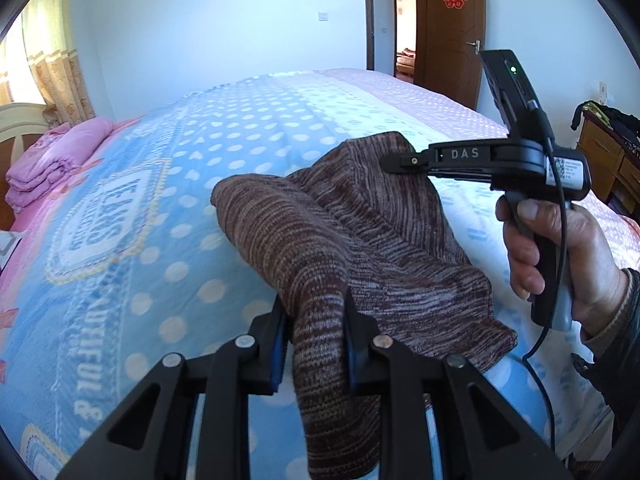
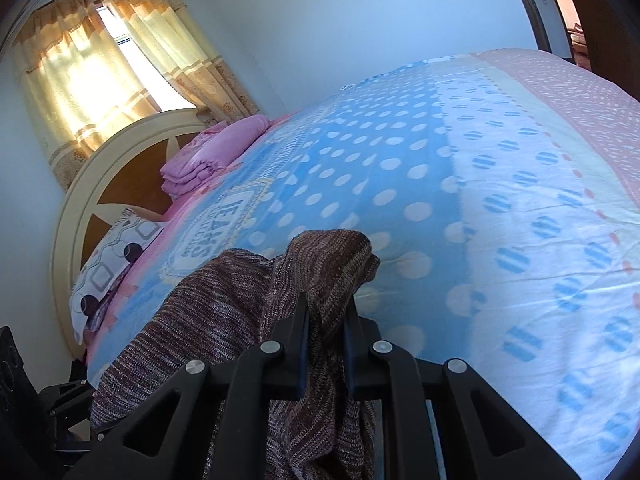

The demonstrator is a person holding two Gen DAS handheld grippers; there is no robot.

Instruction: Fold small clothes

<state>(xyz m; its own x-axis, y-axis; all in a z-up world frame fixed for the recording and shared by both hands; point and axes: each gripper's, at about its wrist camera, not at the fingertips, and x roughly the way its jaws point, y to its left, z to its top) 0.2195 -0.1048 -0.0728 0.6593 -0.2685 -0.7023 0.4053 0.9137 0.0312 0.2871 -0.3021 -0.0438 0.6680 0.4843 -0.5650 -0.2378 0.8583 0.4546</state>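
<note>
In the left wrist view, the left tool (image 1: 316,320) was clamped on a fold of the brown knit garment (image 1: 360,240), which lay bunched on the bed (image 1: 160,208) over the blue dotted cover, while the right tool (image 1: 394,162), held in a hand (image 1: 560,256), reached in from the right with its tip at the garment's far edge and its jaws close together, though the grip itself was hidden. In the right wrist view, the right tool (image 2: 326,320) pinched a raised ridge of the garment (image 2: 224,312) between narrow jaws, the cloth draping down toward the near edge of the bed (image 2: 500,200), with a folded pink quilt (image 2: 212,156) near the headboard (image 2: 80,200).
</note>
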